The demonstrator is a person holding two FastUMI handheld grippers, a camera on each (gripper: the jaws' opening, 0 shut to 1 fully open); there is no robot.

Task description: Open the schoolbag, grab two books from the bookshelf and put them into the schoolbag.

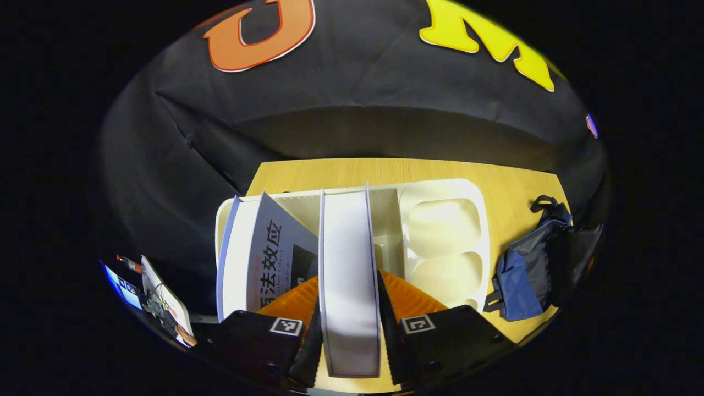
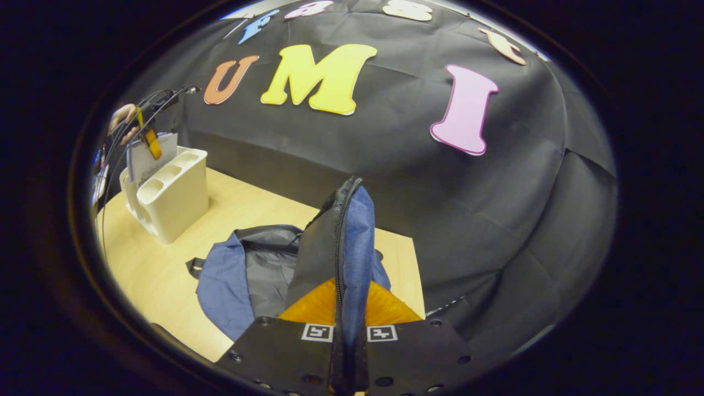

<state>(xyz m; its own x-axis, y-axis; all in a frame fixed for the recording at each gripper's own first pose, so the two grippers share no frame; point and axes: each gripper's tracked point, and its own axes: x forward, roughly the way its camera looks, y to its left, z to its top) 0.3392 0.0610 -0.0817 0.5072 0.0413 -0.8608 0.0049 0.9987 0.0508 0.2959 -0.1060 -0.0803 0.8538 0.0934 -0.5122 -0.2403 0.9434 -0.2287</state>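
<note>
Your left gripper (image 1: 350, 324) pinches a white book (image 1: 348, 275) in the rack (image 1: 445, 231); your right gripper (image 2: 350, 333) clamps the blue schoolbag (image 2: 352, 242) flap upright.

Black gripper bodies, left (image 1: 348, 330) and right (image 2: 348, 335): square coded marker per finger mount, round screws along edges.

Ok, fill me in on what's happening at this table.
A person is packing books into a schoolbag using two handheld grippers. The left gripper is closed on a white book standing in the white bookshelf, next to another book. The right gripper pinches the bag's zipper edge and holds it up, so the bag is open on the wooden table. No book is in the bag yet.
</note>
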